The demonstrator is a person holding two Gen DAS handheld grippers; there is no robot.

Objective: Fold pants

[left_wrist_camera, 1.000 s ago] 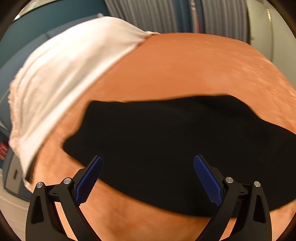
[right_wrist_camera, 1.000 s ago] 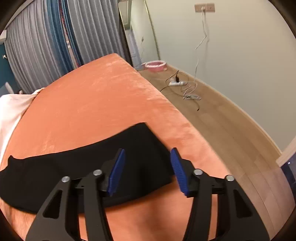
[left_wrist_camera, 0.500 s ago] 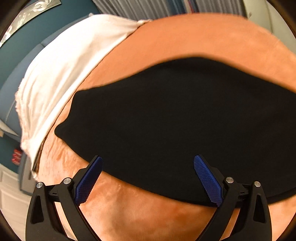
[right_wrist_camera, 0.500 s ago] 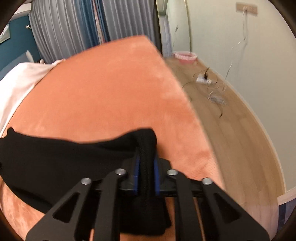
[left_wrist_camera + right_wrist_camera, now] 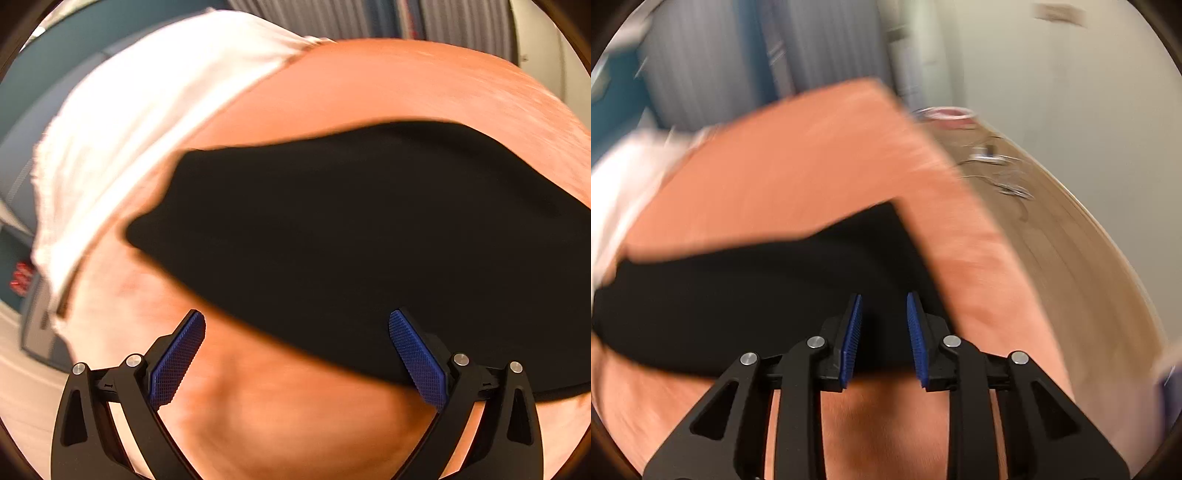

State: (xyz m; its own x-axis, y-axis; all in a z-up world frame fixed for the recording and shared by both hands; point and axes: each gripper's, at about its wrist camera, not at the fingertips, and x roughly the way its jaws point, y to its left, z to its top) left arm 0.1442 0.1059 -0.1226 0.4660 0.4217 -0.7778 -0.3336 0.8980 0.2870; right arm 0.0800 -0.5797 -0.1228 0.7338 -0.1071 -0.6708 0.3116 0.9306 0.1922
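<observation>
Across the orange bed cover [image 5: 406, 85] the black pants [image 5: 351, 240] lay flat in a long band. Above their near edge the left claw [image 5: 295, 347] hung with its jaws wide apart, gripping nothing. The right claw [image 5: 882, 332] stood over the pants' right end [image 5: 775, 295], jaws narrowly parted with no cloth between them. A white sheet [image 5: 147, 110] lay beyond the pants on the left.

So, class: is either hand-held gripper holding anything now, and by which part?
Nothing held. The left hand-held gripper and right hand-held gripper are open above the pants.
</observation>
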